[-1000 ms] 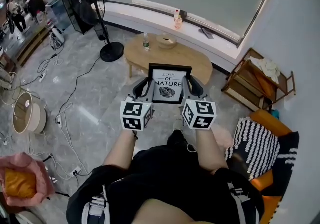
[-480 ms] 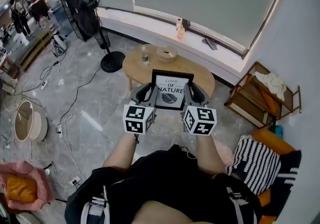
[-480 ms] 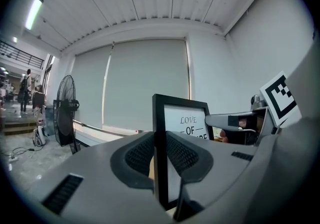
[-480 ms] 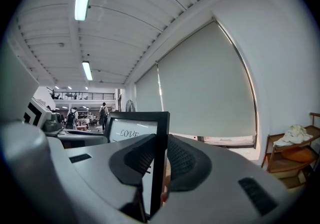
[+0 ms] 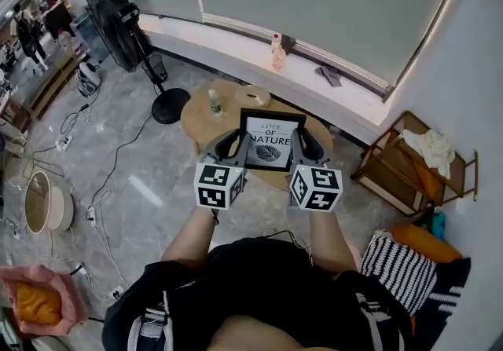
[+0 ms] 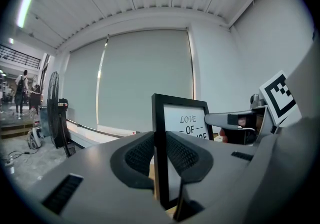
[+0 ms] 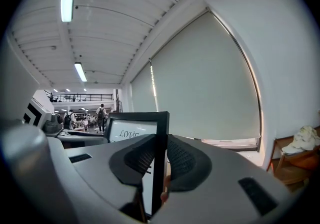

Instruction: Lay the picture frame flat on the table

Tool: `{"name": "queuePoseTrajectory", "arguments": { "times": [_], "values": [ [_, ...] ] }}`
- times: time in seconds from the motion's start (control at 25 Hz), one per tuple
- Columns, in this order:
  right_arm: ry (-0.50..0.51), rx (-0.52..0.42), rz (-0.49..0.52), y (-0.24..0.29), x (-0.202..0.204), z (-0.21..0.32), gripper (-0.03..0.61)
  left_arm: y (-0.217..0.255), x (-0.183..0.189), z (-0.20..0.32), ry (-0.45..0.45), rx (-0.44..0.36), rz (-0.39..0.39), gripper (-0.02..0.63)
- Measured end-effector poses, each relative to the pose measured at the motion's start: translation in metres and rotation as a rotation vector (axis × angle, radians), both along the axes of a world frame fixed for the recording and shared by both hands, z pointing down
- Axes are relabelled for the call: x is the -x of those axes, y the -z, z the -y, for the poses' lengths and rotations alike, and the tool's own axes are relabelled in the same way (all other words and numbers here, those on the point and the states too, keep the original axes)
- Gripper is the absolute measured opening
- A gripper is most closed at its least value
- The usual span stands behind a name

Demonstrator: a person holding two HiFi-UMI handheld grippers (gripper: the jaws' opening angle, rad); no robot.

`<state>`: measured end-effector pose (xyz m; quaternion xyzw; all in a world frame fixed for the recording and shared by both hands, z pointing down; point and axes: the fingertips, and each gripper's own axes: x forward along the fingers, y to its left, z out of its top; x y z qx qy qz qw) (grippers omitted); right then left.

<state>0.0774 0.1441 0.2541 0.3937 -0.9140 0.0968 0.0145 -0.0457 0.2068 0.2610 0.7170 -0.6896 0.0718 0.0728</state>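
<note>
A black picture frame with a white "LOVE OF NATURE" print is held upright in the air between both grippers, above the near edge of the round wooden table. My left gripper is shut on the frame's left edge. My right gripper is shut on its right edge. In both gripper views the ribbed pads press on the black border from both sides.
On the table stand a small bottle and a wooden bowl. A black floor fan stands at the left, with cables on the floor. A wooden rack is at the right; a striped cushion lies below it.
Both grippers carried the frame forward together toward the round table; the table now lies directly under and behind the frame. The grip on both edges is unchanged.
</note>
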Motion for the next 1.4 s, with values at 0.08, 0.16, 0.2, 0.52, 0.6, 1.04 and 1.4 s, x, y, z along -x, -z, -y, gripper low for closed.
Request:
{"name": "queuePoseTrajectory", "arguments": {
  "times": [0.08, 0.16, 0.2, 0.52, 0.6, 1.04, 1.4],
  "values": [
    [0.008, 0.008, -0.001, -0.002, 0.000, 0.027, 0.091, -0.002, 0.000, 0.026, 0.005, 0.004, 0.000, 0.086],
    [0.018, 0.017, -0.009, -0.006, 0.002, 0.051, 0.091, -0.005, 0.000, 0.049, 0.013, 0.012, -0.005, 0.086],
    [0.022, 0.022, -0.013, -0.009, 0.002, 0.062, 0.091, -0.008, 0.001, 0.059, 0.016, 0.018, -0.009, 0.086],
    [0.030, 0.066, -0.033, -0.036, 0.016, 0.129, 0.091, -0.036, 0.014, 0.127, 0.013, 0.061, -0.029, 0.086],
    [0.021, 0.073, -0.039, -0.040, 0.023, 0.147, 0.091, -0.041, 0.022, 0.144, 0.004, 0.066, -0.037, 0.086],
    [-0.093, 0.086, -0.091, -0.055, 0.109, 0.247, 0.091, -0.060, 0.114, 0.260, -0.116, 0.093, -0.068, 0.086],
    [-0.245, 0.222, -0.138, -0.101, 0.168, 0.325, 0.092, -0.103, 0.180, 0.360, -0.305, 0.204, -0.102, 0.086]
  ]
}}
